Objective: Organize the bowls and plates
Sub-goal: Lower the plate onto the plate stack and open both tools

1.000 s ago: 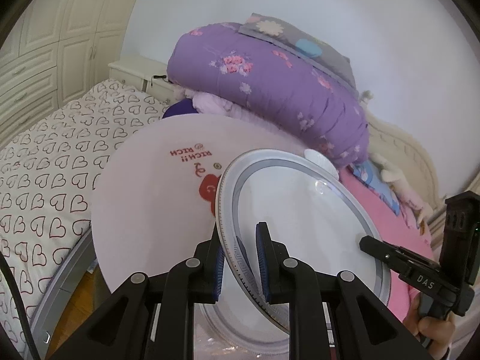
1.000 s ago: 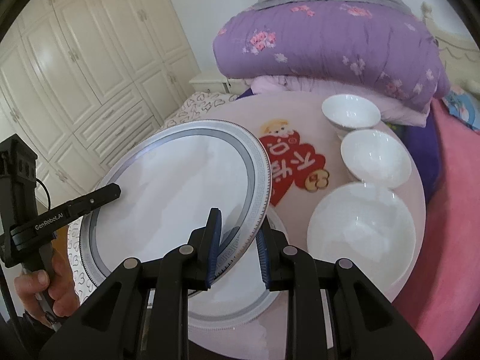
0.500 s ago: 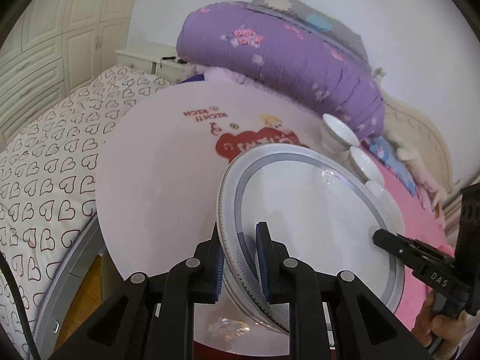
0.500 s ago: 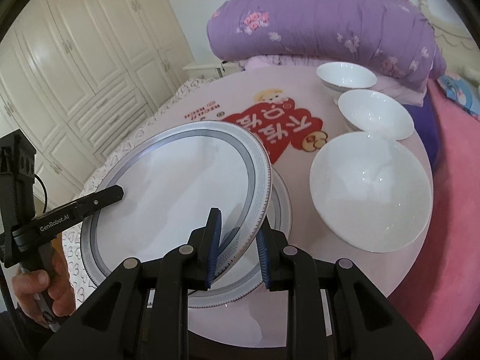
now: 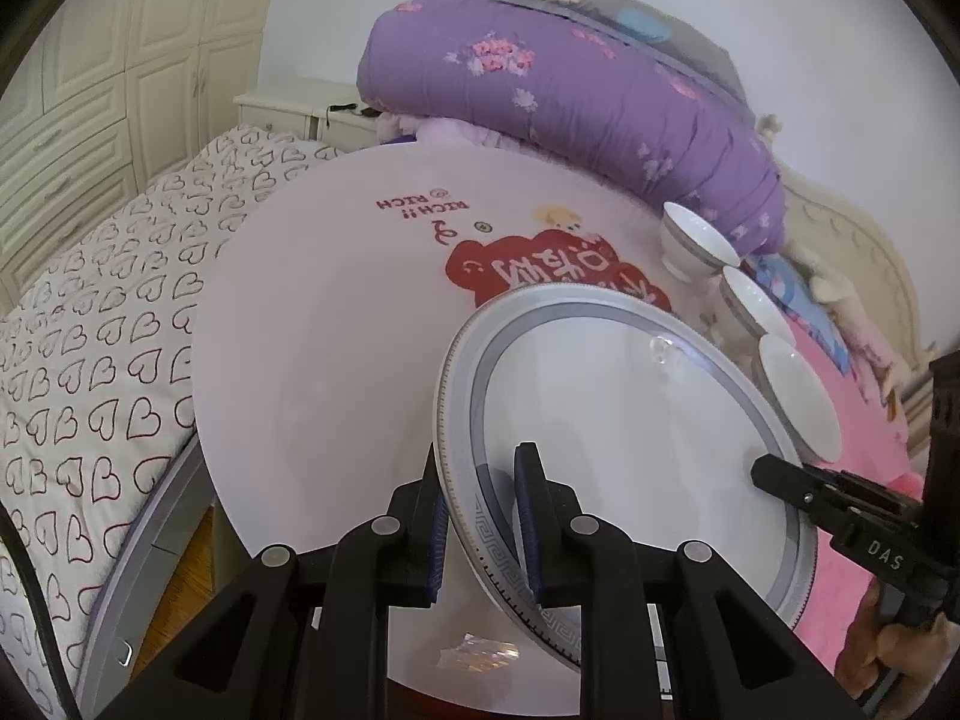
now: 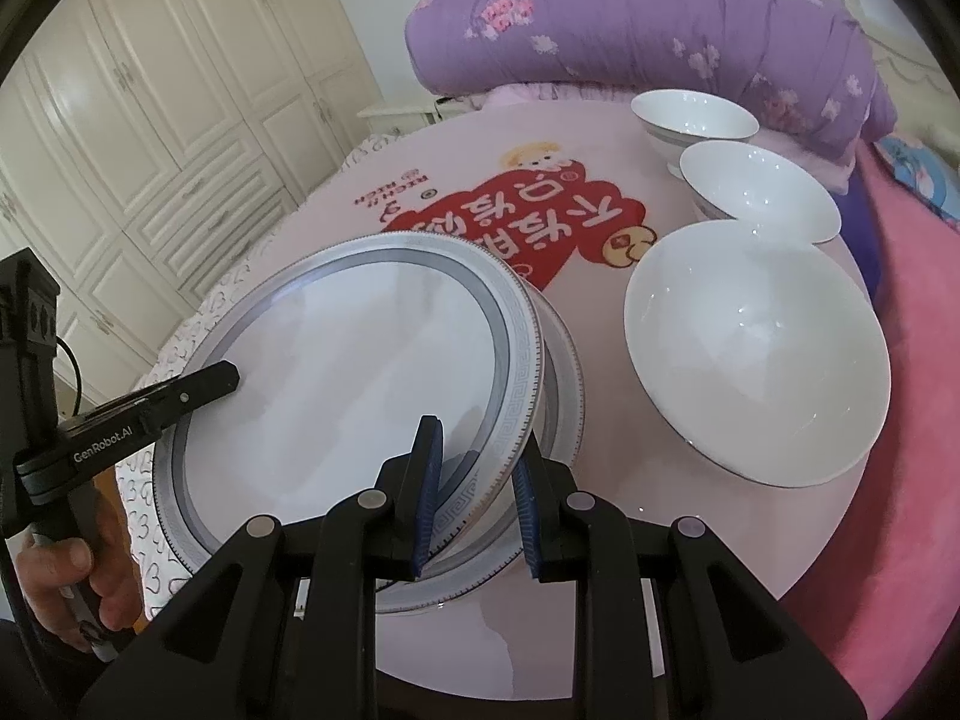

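Plate with a grey patterned rim is held tilted over a second plate lying on the round table. Left gripper and right gripper each have their fingers closed on opposite edges of it. Three white bowls stand in a row beside.

Held plate lowered, both tongs clamping rim; now just above second plate on desk.

Soft even daylight, fisheye-warped edges, dark corners
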A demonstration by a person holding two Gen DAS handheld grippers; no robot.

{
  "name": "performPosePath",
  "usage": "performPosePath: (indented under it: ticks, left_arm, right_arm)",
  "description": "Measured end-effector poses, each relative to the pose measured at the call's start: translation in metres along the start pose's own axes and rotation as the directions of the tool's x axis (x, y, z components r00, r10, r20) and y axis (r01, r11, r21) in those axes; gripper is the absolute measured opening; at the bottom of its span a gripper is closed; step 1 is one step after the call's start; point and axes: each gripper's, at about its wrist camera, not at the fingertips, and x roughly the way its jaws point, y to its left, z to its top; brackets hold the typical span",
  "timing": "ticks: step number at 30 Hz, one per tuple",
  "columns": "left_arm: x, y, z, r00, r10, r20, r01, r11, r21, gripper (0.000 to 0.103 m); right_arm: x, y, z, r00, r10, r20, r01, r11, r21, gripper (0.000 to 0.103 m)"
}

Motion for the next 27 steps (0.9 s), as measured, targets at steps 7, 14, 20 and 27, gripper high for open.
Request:
performPosePath:
  ticks: [7, 14, 20, 27]
  left_arm:
    - [0.019, 0.002, -0.003, 1.0, 0.003, -0.027, -0.003, 1.0, 0.002, 0.018]
    - [0.031, 0.005, -0.004, 1.0, 0.01, -0.029, -0.009, 1.0, 0.017, 0.02]
    - [0.036, 0.003, -0.008, 1.0, 0.016, -0.016, -0.016, 0.999, 0.042, 0.022]
    - [0.039, 0.002, -0.012, 1.0, 0.017, -0.003, -0.017, 0.998, 0.058, 0.023]
  right_arm:
    - [0.006, -0.002, -0.002, 1.0, -0.021, -0.022, 0.021, 1.0, -0.002, 0.024]
    - [0.011, -0.001, -0.006, 0.998, -0.045, -0.04, 0.044, 0.999, -0.013, 0.025]
    - [0.011, 0.002, -0.007, 0.997, -0.06, -0.044, 0.059, 0.998, -0.028, 0.027]
    - [0.01, 0.005, -0.008, 0.995, -0.091, -0.048, 0.089, 0.995, -0.044, 0.029]
